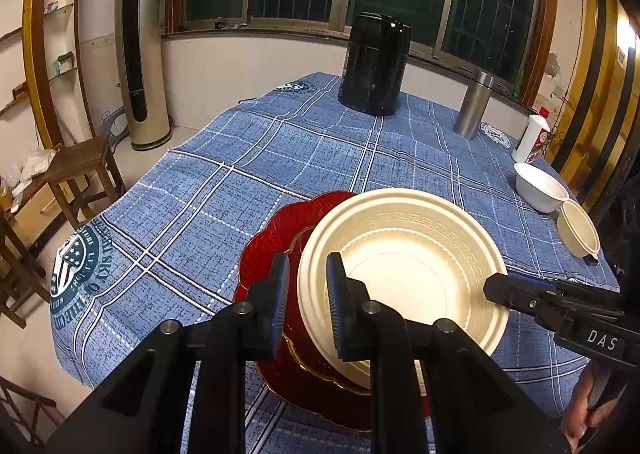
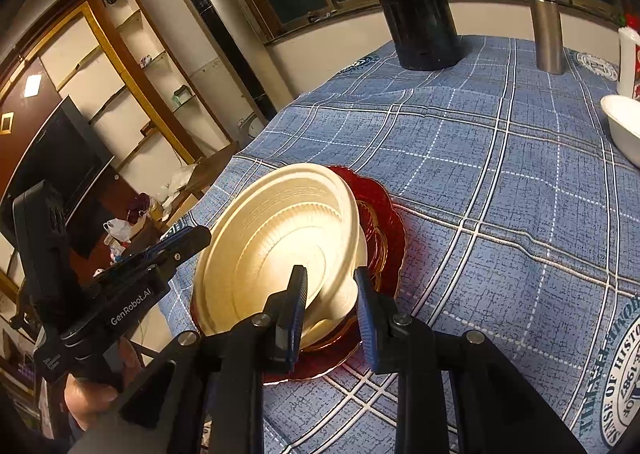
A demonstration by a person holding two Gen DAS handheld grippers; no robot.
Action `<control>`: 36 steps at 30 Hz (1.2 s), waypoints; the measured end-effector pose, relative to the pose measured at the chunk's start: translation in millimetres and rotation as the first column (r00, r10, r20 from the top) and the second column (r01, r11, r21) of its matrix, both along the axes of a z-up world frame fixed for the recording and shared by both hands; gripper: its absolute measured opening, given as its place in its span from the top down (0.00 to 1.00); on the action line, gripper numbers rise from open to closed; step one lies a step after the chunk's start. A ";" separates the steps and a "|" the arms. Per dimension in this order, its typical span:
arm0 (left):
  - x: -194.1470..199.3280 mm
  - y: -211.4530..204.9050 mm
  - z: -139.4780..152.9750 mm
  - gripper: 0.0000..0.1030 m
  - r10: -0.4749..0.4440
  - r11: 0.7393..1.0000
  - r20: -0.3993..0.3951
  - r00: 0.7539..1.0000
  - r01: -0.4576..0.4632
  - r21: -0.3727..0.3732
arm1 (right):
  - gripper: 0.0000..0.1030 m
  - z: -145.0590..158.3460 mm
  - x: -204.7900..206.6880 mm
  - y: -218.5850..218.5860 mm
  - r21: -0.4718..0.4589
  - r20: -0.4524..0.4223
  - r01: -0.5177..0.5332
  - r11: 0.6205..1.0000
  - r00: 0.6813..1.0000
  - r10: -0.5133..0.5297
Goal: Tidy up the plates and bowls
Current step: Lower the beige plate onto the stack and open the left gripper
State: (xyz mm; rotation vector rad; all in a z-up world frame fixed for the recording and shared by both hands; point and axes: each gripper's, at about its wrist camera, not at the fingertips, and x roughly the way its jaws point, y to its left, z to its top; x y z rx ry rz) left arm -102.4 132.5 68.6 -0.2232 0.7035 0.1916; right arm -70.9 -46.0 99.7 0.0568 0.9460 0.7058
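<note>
A cream plate [image 1: 404,266] sits tilted on a red scalloped plate [image 1: 276,238] on the blue checked tablecloth. My left gripper [image 1: 307,302] straddles the cream plate's left rim, jaws apart around it with a gap. My right gripper [image 2: 330,310] straddles the plate's near rim [image 2: 276,246], jaws apart; its fingers [image 1: 504,290] show at the plate's right edge in the left wrist view. The red plate [image 2: 384,222] shows under the cream one. A white bowl [image 1: 538,186] and a cream bowl [image 1: 578,228] stand at the right.
A black kettle [image 1: 374,64], a steel flask [image 1: 474,104] and a white bottle [image 1: 530,138] stand at the table's far side. Table edges fall away left and near. A wooden stool [image 1: 82,170] and a tower fan [image 1: 140,42] stand on the left.
</note>
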 end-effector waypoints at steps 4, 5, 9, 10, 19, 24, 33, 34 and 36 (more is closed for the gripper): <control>-2.0 -6.0 4.6 0.85 0.012 0.999 0.016 1.000 -0.013 0.048 | 0.75 4.9 -3.6 -3.9 0.002 0.025 0.009 1.000 1.000 -0.009; -2.8 -8.6 6.6 0.85 0.016 0.998 0.025 1.000 -0.018 0.067 | 0.75 7.2 -4.9 -5.2 0.000 0.039 0.014 1.000 0.999 -0.014; -7.8 -18.2 13.0 0.82 0.022 0.990 0.054 0.998 -0.030 0.137 | 0.75 14.0 -9.1 -10.6 0.005 0.073 0.025 1.000 0.997 -0.025; -8.8 -19.2 14.4 0.82 0.020 0.989 0.059 0.998 -0.028 0.145 | 0.75 15.1 -9.9 -11.9 0.009 0.077 0.026 1.000 0.997 -0.027; -12.7 -34.3 22.7 0.82 0.013 0.976 0.081 0.997 -0.030 0.215 | 0.75 18.8 -12.4 -21.7 0.028 0.084 0.031 0.999 0.996 -0.034; -15.8 -40.5 26.5 0.82 0.017 0.968 0.090 0.996 -0.039 0.248 | 0.75 20.4 -14.2 -28.6 0.040 0.088 0.035 0.999 0.995 -0.039; -23.5 -51.2 33.3 0.53 0.023 0.956 0.112 0.994 -0.054 0.289 | 0.75 24.7 -21.8 -39.5 0.060 0.100 0.039 0.997 0.994 -0.045; -25.5 -53.3 35.1 0.49 0.028 0.950 0.125 0.992 -0.065 0.304 | 0.75 25.3 -22.4 -41.3 0.063 0.101 0.039 0.997 0.994 -0.045; -27.7 -56.2 36.9 0.46 0.033 0.942 0.137 0.990 -0.077 0.328 | 0.74 26.2 -23.6 -43.8 0.068 0.103 0.041 0.997 0.994 -0.048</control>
